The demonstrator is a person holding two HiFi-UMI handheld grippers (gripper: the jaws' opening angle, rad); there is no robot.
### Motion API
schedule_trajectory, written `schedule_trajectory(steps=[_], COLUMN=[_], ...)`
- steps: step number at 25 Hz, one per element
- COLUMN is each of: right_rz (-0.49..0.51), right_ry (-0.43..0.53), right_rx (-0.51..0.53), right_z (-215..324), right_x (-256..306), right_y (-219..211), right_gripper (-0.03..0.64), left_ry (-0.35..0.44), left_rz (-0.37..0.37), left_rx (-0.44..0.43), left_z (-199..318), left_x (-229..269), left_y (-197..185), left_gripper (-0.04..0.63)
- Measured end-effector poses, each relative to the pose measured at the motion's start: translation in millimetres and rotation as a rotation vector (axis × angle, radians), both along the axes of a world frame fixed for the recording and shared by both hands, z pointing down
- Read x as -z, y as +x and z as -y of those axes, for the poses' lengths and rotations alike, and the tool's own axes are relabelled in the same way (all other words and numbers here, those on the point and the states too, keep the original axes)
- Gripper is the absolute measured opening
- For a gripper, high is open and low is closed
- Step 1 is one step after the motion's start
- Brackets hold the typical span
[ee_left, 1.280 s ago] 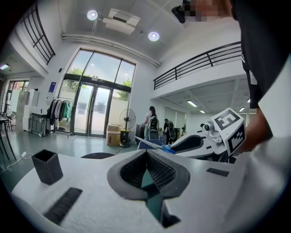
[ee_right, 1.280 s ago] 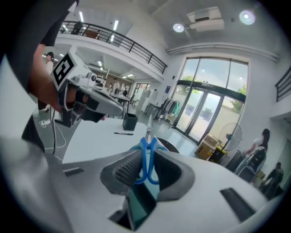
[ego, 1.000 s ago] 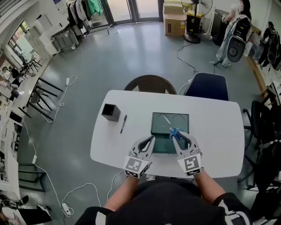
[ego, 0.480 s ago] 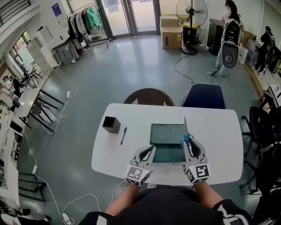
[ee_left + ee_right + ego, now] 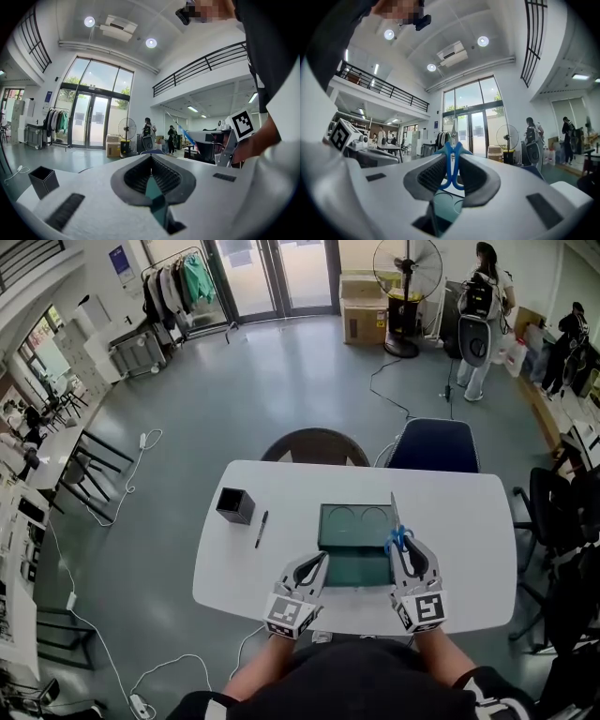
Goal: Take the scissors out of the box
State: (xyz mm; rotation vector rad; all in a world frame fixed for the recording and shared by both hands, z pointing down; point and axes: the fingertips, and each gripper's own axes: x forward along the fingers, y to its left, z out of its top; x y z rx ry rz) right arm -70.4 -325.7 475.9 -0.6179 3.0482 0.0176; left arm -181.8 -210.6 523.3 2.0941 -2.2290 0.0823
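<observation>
A dark green box [image 5: 354, 570] lies open on the white table [image 5: 469, 521], its lid [image 5: 354, 518] folded back. My right gripper [image 5: 403, 547] hangs over the box's right edge, shut on the blue handles of the scissors [image 5: 397, 536]. Their blades point up and away from me. In the right gripper view the blue handles [image 5: 451, 164] sit pinched between the pads, above the box [image 5: 445, 206]. My left gripper [image 5: 317, 563] is at the box's near left edge. In the left gripper view its jaws stand nearly together on a teal strip of the box [image 5: 154, 197].
A black square pen cup [image 5: 236, 505] and a dark pen [image 5: 260, 529] lie on the table's left part. Two chairs [image 5: 319, 442] [image 5: 439, 444] stand at the far side, and a black office chair [image 5: 553, 512] at the right. People stand by a fan far off.
My right gripper has carried the scissors up and to the right, from inside the box to its right edge, and the blades have turned upright. The left gripper has stayed at the box.
</observation>
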Motion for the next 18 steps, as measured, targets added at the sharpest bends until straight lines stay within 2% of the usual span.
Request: schedule_trajectory(steps=[18], right_rz=[0.010], right_ry=[0.037], right_rx=[0.010], right_z=[-3.8], right_x=[6.8], right_y=[2.2], right_gripper=[0.093], left_ry=[-0.002], left_rz=[-0.001], left_rx=[0.003], left_z=[-0.4], left_x=[2.8], left_y=[-1.2], left_gripper=[0.012])
